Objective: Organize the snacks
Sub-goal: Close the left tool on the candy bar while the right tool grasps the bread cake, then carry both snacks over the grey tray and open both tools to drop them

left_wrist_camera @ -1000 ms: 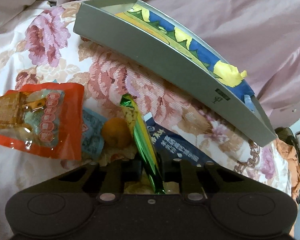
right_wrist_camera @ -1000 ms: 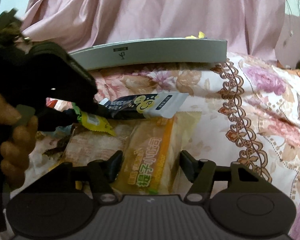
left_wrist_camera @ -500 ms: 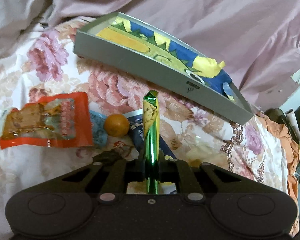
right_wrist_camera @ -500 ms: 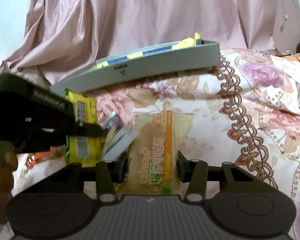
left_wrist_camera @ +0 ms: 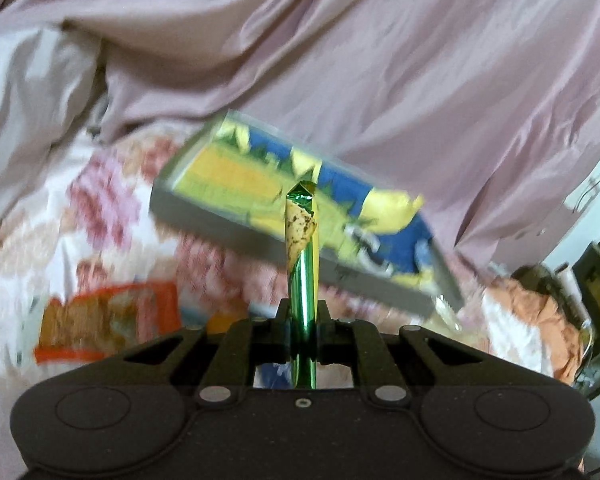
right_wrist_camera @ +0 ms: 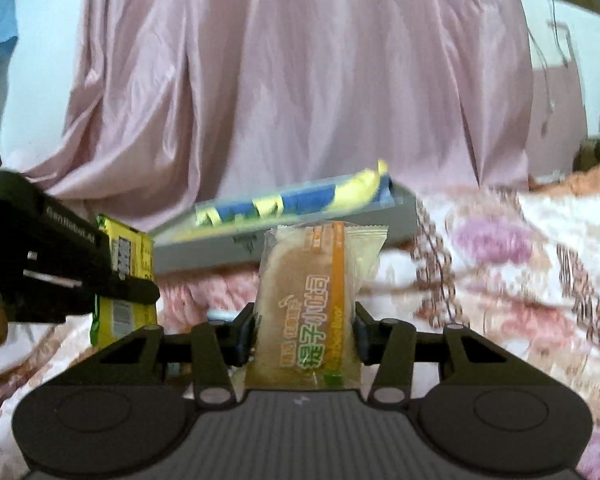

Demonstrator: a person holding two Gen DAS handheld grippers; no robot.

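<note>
My left gripper (left_wrist_camera: 303, 320) is shut on a green foil snack packet (left_wrist_camera: 302, 256), held edge-on above the bed; it also shows in the right wrist view (right_wrist_camera: 124, 280) as a yellow-green pack at the left. My right gripper (right_wrist_camera: 304, 332) is shut on a clear-wrapped bread snack with orange print (right_wrist_camera: 312, 300), lifted off the bed. A grey shallow box (left_wrist_camera: 220, 216) with a blue and yellow lining lies ahead of both grippers, and shows in the right wrist view (right_wrist_camera: 204, 256).
An orange snack bag (left_wrist_camera: 104, 320) lies on the floral bedspread (left_wrist_camera: 112, 208) at the left. A pink curtain (right_wrist_camera: 300, 80) hangs behind the box. The floral bedspread extends to the right (right_wrist_camera: 520, 280).
Both grippers have risen with their snacks. The right gripper closed on the bread snack and lifted it. The left gripper carried the green packet up toward the box.
</note>
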